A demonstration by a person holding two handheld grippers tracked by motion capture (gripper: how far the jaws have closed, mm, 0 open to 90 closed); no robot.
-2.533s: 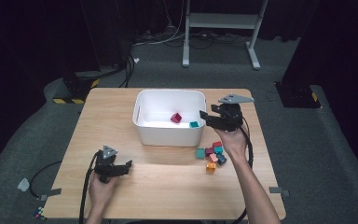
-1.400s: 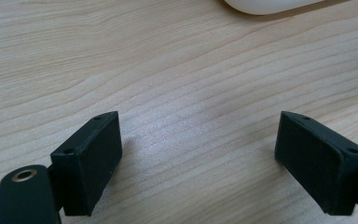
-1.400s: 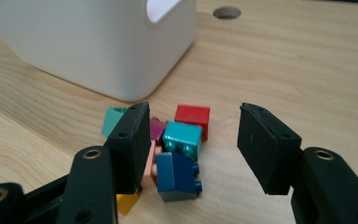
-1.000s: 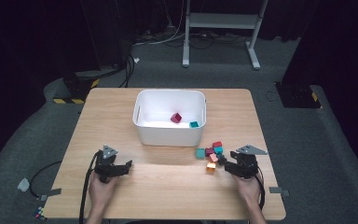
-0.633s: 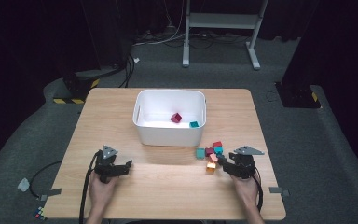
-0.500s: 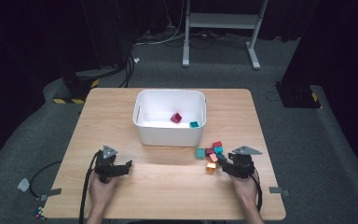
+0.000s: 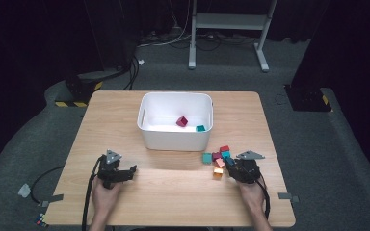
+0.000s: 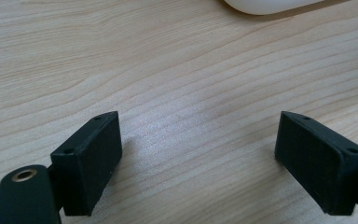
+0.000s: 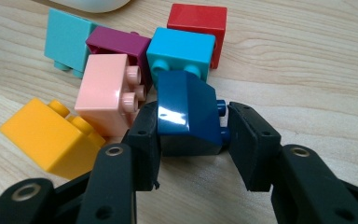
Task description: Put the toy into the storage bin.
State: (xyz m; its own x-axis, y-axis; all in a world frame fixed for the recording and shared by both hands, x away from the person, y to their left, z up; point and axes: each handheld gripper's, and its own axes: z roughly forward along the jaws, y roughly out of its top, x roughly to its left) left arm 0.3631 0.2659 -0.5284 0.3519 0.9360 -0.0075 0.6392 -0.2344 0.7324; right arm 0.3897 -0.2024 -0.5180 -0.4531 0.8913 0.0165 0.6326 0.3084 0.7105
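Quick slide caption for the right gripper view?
Right gripper closing around a dark blue brick beside the brick pile on the wooden table.

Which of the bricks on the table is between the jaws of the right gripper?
The dark blue brick. It sits between the right gripper's jaws, while the pink, yellow, light blue, purple, teal and red ones lie outside them.

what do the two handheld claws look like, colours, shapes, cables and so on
Both are black. Each claw, left and right, has two flat, blocky black jaws with small screw holes; the gripper views show brass-coloured rivets on the linkage arms. A grey three-cornered plate sits on top of each, and a black cable trails back from each along the forearm. The forearms are bare, with no sleeves in view.
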